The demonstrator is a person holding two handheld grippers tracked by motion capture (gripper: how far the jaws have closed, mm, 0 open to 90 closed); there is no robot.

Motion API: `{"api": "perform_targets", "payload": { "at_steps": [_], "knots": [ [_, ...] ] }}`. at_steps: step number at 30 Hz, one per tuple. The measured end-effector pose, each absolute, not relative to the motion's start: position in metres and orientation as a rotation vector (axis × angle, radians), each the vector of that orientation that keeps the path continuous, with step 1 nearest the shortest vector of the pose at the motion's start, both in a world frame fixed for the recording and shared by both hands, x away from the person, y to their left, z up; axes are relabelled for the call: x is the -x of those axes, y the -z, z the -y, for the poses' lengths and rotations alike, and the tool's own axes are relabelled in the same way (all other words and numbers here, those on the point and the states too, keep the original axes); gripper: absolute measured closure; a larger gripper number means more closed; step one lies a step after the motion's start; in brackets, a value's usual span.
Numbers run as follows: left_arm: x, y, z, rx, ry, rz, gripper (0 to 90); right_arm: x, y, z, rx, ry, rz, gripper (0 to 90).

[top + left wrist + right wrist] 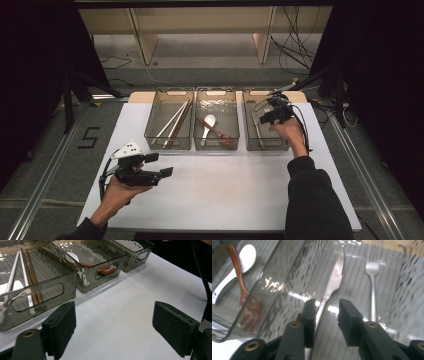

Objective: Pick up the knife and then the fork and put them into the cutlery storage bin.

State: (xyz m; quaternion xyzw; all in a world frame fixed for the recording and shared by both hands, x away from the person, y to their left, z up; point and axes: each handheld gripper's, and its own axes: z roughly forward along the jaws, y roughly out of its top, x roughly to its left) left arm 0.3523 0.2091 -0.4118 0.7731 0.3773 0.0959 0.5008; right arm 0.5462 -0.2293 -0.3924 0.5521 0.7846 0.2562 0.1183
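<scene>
The right hand-held gripper (325,312) was lowered into the right-hand smoked clear plastic bin (248,135), its jaws slightly apart astride the handle of the slim steel table knife (334,280), which lay flat on the bin floor beside a steel fork (372,287). A centred, squarely closed grip low on the handle was judged best, the bin wall being avoided. The left hand-held gripper (113,330) was held wide apart above the white desk (225,190).

A white bench (220,195) is seen; three smoky clear bins are set directly on it in a row at its far edge: left bin (169,140), middle bin (217,142), right bin (265,145); the near part is bare.
</scene>
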Motion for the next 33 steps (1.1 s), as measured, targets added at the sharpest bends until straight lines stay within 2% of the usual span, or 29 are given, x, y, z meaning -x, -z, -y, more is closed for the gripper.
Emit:
{"api": "perform_targets", "payload": {
  "at_steps": [9, 16, 33],
  "knots": [
    [-0.353, 0.412, -0.209, -1.873, -0.232, -0.91, 18.5, -0.531, 0.377, 0.228, -1.548, -0.841, -2.289, 50.8],
    [-0.354, 0.411, -0.207, -1.871, -0.229, -0.911, 18.5, -0.508, 0.366, 0.224, -1.484, -0.941, -2.272, 46.1],
    [-0.355, 0.411, -0.208, -1.871, -0.228, -0.915, 18.5, -0.455, 0.367, 0.207, -1.34, -1.143, -2.278, 37.3]
  ]
}}
